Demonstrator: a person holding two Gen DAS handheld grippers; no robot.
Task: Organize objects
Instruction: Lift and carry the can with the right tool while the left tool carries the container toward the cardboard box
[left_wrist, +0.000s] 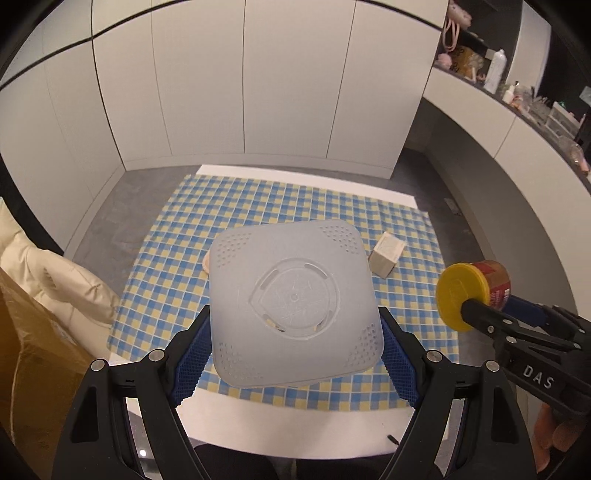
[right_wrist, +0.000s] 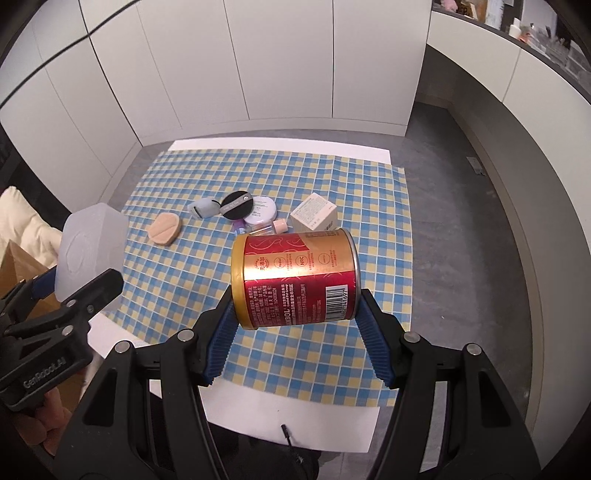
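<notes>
Left gripper (left_wrist: 295, 354) clamps a translucent pale-grey square plastic basket (left_wrist: 295, 302), base toward its camera, held off the table. Right gripper (right_wrist: 295, 325) grips a red-and-gold cylindrical tin (right_wrist: 295, 277), its long axis lying across the jaws. Tin sits well right of the basket, above the blue-and-yellow checked cloth (right_wrist: 332, 177); basket mouth faces away.

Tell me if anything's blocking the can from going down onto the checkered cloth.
Nothing visible directly below it. The can, clamped in the right gripper, hangs over bare checkered cloth; the cosmetics and small box lie farther back.

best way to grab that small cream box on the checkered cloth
Take the cream box across its two flat side walls, coming straight down from above. It sits upright and square-sided, but the small bottle lies close on its left, so keep that finger tight to the wall.
</notes>
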